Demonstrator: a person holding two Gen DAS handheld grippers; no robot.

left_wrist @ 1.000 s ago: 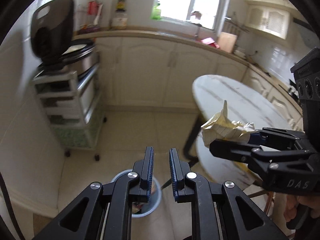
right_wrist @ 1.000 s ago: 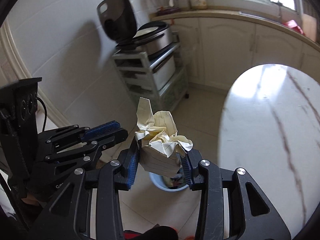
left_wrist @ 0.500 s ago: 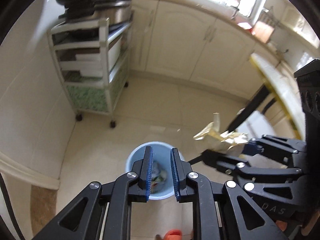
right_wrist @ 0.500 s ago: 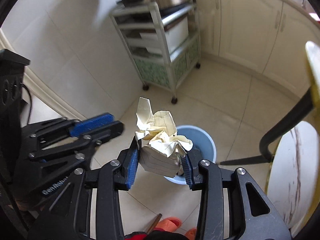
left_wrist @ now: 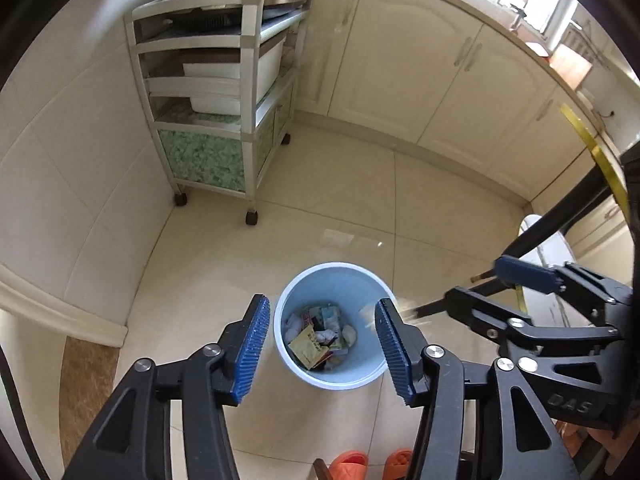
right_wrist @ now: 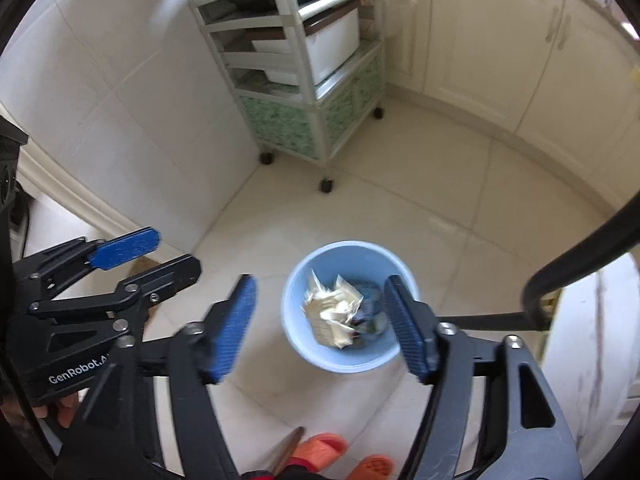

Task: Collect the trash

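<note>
A light blue bin (left_wrist: pixel 340 280) stands on the floor tiles with wrappers and scraps (left_wrist: pixel 320 338) inside. My left gripper (left_wrist: pixel 322 312) points down over it; its jaws are opening and nothing is between them. My right gripper (right_wrist: pixel 320 286) also hangs over the bin (right_wrist: pixel 316 356), jaws opening, with nothing held. The crumpled cream paper (right_wrist: pixel 332 314) is free of the pads and sits in the mouth of the bin. In the left wrist view it is only a pale blur (left_wrist: pixel 368 314) beside my right gripper (left_wrist: pixel 480 286). My left gripper (right_wrist: pixel 160 258) shows at the left of the right wrist view.
A wheeled shelf cart (left_wrist: pixel 224 120) stands against the tiled wall behind the bin. Cream cabinets (left_wrist: pixel 420 80) run along the back. A black table leg (left_wrist: pixel 560 220) and the marble table (right_wrist: pixel 592 320) are on the right. Orange slippers (left_wrist: pixel 352 464) are at the bottom edge.
Both grippers came down over the bin and tilted toward the floor. The right jaws spread and let go of the crumpled paper, which dropped into the bin. The left jaws spread too.
</note>
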